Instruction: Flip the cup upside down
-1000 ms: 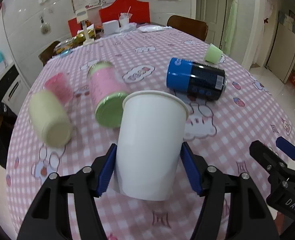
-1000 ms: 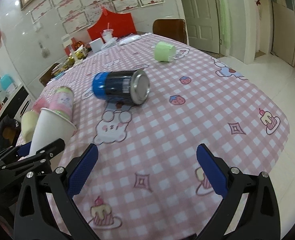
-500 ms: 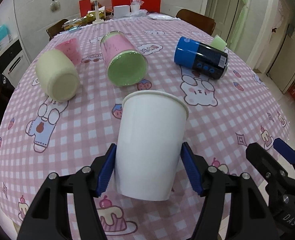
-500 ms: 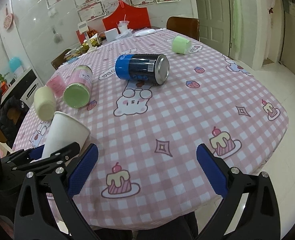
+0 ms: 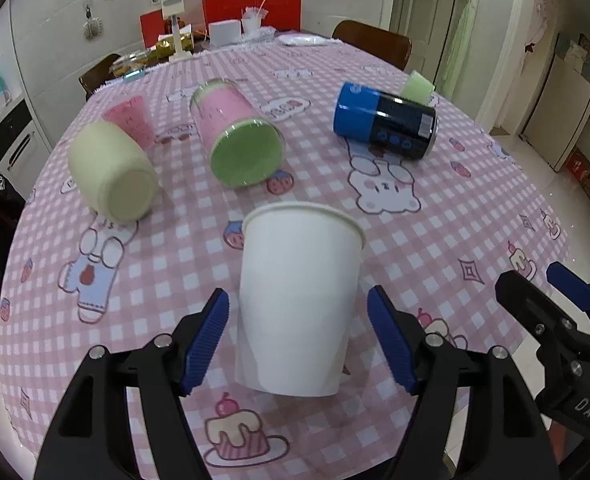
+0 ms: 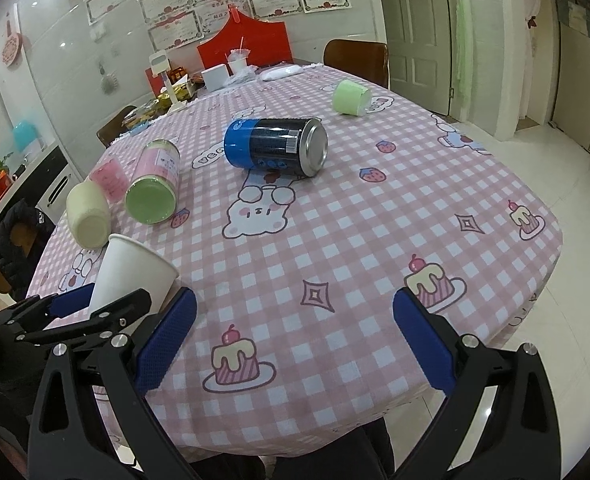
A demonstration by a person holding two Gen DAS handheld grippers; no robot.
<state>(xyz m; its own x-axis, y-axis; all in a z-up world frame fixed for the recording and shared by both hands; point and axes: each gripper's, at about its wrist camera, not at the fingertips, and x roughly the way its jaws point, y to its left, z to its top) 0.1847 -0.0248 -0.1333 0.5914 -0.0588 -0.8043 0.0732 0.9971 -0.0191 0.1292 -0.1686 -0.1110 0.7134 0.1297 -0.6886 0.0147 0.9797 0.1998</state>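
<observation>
The white paper cup (image 5: 299,300) is standing rim-up near the table's (image 5: 455,216) front edge; the left gripper (image 5: 298,340) is sitting parted around it, pads not touching; the right gripper (image 6: 295,340) is hanging open; regrasping and inverting likely comes next

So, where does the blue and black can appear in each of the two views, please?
Left wrist view: the blue and black can lies on its side at upper right, beyond the white paper cup.
Right wrist view: it lies at upper centre, metal end facing right.
Shared landmark: the bunny print on the tablecloth, just in front of it.
</observation>
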